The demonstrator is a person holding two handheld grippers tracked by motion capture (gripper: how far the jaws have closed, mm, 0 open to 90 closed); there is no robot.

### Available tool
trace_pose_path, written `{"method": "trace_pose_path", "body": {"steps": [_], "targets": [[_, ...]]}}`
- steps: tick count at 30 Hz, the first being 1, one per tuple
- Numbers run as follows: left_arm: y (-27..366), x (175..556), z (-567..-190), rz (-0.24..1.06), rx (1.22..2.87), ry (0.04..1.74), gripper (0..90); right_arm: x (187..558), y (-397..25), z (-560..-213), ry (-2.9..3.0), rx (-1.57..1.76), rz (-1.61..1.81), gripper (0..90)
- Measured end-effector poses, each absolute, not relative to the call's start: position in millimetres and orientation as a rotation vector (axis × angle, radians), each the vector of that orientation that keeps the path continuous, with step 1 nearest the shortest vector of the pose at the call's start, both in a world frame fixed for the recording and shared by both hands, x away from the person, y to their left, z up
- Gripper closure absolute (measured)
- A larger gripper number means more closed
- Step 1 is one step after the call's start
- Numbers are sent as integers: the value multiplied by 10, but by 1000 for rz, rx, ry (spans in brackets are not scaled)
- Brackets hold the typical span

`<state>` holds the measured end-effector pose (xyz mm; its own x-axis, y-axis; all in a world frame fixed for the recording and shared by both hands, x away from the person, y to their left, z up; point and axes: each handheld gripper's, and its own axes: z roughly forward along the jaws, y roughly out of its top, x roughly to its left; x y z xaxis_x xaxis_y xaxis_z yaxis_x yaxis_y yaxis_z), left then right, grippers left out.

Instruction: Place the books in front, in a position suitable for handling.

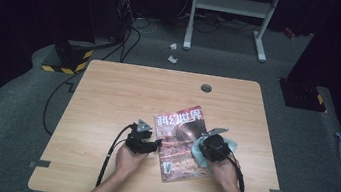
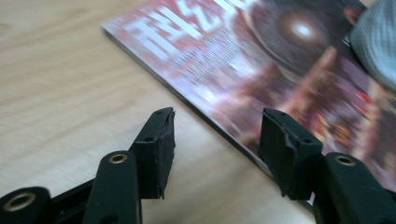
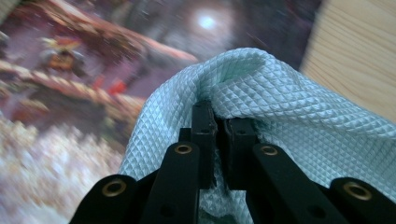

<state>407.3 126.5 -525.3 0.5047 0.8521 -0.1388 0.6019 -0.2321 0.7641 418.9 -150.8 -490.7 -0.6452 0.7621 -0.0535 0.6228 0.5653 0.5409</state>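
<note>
A magazine (image 1: 176, 145) with a red and dark cover lies on the wooden table (image 1: 118, 93), turned a little. My left gripper (image 1: 155, 145) is open at the magazine's left edge (image 2: 201, 112); one jaw is over the bare wood, the other over the cover. My right gripper (image 3: 218, 122) is shut on a fold of a pale blue waffle cloth (image 3: 289, 116). That cloth (image 1: 196, 150) rests on the right part of the magazine (image 3: 70, 84). In the left gripper view, a corner of the cloth (image 2: 376, 42) appears at the top right.
A round grommet hole (image 1: 206, 88) sits near the table's far edge. Beyond the table stand a white frame (image 1: 231, 8), cables (image 1: 132, 30) and a striped block (image 1: 70, 59) on grey carpet.
</note>
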Motion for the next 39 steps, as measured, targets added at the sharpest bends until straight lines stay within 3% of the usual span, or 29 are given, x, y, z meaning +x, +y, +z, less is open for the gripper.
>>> {"method": "trace_pose_path", "body": {"steps": [13,18,23,27,32,39], "targets": [[1240,4021,-5333,436,1888,1154,467,3842,-591,-4942,2702,772,791,845],[1243,4022,-5334,439,1891,1150,468,3959,-862,-4931,2679,868,781,843],[1242,4022,-5334,440,1891,1149,468,4155,-1579,-4908,2545,1113,721,843],[1240,4024,-5336,442,1890,1147,468,4211,-1823,-4910,2503,1215,740,843],[1240,4024,-5337,442,1890,1146,468,4137,-1518,-4925,2543,1118,743,844],[1238,4019,-5338,441,1885,1152,468,3900,-633,-4953,2699,819,823,846]]}}
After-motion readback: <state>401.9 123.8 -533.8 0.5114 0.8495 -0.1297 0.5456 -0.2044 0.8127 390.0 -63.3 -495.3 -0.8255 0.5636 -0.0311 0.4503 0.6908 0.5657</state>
